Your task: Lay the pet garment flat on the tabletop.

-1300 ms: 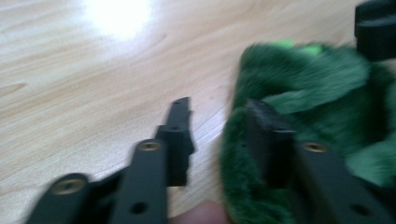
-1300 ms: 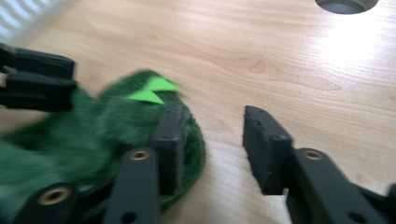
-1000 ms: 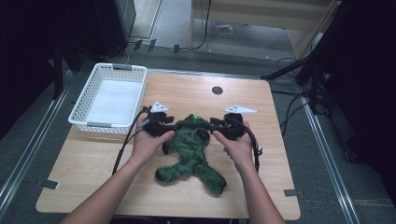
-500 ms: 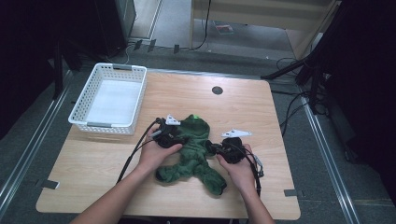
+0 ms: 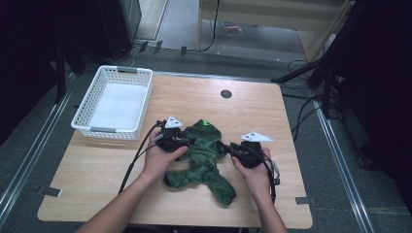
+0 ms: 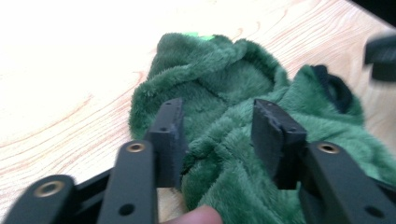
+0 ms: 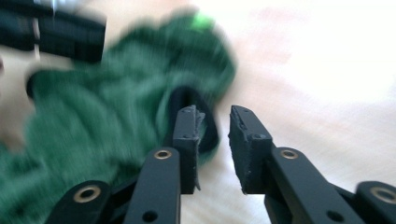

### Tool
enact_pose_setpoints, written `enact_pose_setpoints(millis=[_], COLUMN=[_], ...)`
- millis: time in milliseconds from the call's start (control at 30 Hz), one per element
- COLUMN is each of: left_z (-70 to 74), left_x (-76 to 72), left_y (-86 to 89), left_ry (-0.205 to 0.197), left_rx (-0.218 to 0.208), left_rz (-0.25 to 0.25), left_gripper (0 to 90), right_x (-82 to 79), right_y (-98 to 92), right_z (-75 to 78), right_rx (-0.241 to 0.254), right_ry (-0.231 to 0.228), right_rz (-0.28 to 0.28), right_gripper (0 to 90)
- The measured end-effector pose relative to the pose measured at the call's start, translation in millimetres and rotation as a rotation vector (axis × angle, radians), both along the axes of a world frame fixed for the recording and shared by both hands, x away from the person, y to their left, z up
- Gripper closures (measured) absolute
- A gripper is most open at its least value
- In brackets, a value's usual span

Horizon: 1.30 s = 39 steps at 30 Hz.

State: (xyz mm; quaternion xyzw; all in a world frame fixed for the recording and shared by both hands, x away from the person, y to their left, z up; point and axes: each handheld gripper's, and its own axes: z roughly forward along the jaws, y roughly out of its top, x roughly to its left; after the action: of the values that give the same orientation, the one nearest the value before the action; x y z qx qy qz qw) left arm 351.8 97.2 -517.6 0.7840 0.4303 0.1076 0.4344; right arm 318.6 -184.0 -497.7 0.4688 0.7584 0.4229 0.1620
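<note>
Right gripper (image 7: pixel 212 140) view blurred, green garment (image 5: pixel 204 155) smeared

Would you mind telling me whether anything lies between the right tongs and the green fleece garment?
Nothing visible does: the right tongs are open at the black cuff of the green fleece garment, bare table beside them.

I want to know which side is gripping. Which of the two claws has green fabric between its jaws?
The left claw: the green plush garment bunches between its jaws. The right claw sits at the garment's black-trimmed edge, its gap showing bare table.
</note>
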Motion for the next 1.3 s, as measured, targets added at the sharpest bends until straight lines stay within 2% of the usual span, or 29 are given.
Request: enact_pose_setpoints(millis=[67,100,167,200,233,267,333,367,400,500,633,733,800,900,1067,1100,1133,1167,1200,1267,1300], left_z=[-3.6,-6.3,-12.3,-14.9,-17.0,-19.3,-20.8,-21.4,-22.1,-24.5,-26.0,-26.2,-26.5,-26.7,-27.8,-27.0,-25.7,-22.9,-18.7,-9.9,-6.6], left_x=[0.6,0.8,0.2,-0.2,-0.7,-1.3,-1.5,-1.1,-1.3,-0.8,0.2,2.8,6.1,14.0,30.5,33.8,36.1,36.9,36.1,31.3,28.2], left_y=[-2.7,-5.8,-12.8,-15.7,-18.1,-19.4,-17.5,-15.4,-14.0,-12.1,-14.4,-16.0,-16.3,-15.5,-15.3,-14.2,-11.7,-7.7,-3.2,6.5,10.4], left_ry=[0.011,0.023,0.035,0.039,0.043,0.039,0.038,0.034,0.027,0.016,0.008,0.004,0.007,0.008,-0.005,-0.001,-0.01,-0.022,-0.036,-0.07,-0.073], left_rx=[0.009,0.013,0.038,0.052,0.069,0.083,0.088,0.102,0.109,0.12,0.113,0.116,0.107,0.103,0.093,0.076,0.027,-0.011,-0.027,-0.058,-0.067], left_rz=[-0.014,-0.021,-0.036,-0.046,-0.051,-0.047,-0.041,-0.043,-0.044,-0.046,-0.021,-0.001,0.014,0.039,0.086,0.082,0.078,0.079,0.088,0.106,0.117], left_gripper=[62.0,63.0,63.3,63.2,62.8,62.2,61.7,61.2,61.1,60.7,60.8,61.0,61.1,61.3,63.2,62.6,59.5,54.3,50.9,49.2,49.9], right_x=[-3.2,-3.5,-0.9,4.4,10.7,17.4,26.1,26.6,24.8,18.0,11.6,12.4,15.0,21.7,38.7,41.8,44.9,47.1,47.8,44.1,41.8], right_y=[5.9,12.5,29.9,43.6,53.3,60.4,66.8,66.0,64.2,56.2,47.3,45.2,46.4,46.2,45.4,46.2,46.8,47.6,47.1,43.5,41.6], right_z=[17.0,24.3,31.8,30.8,25.6,17.3,-2.8,-10.0,-15.4,-26.2,-36.3,-40.0,-41.4,-44.7,-44.5,-44.2,-43.0,-40.5,-36.9,-26.9,-21.7], right_rx=[-0.013,-0.01,-0.015,-0.034,-0.038,-0.047,-0.088,-0.081,-0.069,-0.088,-0.136,-0.135,-0.146,-0.135,-0.119,-0.119,-0.121,-0.123,-0.113,-0.061,-0.048], right_ry=[-0.102,-0.138,-0.154,-0.14,-0.1,-0.062,0.005,0.024,0.032,0.04,0.038,0.041,0.029,0.021,0.042,0.044,0.054,0.069,0.07,0.037,0.006], right_rz=[-0.056,-0.047,-0.003,0.041,0.084,0.105,0.097,0.101,0.102,0.081,0.064,0.062,0.056,0.031,-0.001,-0.009,-0.01,-0.009,-0.003,-0.001,0.001], right_gripper=[73.2,73.2,73.1,72.9,72.6,73.2,74.9,75.1,75.7,76.9,79.4,80.8,82.8,86.6,87.3,87.2,86.2,82.9,78.6,77.8,78.4])
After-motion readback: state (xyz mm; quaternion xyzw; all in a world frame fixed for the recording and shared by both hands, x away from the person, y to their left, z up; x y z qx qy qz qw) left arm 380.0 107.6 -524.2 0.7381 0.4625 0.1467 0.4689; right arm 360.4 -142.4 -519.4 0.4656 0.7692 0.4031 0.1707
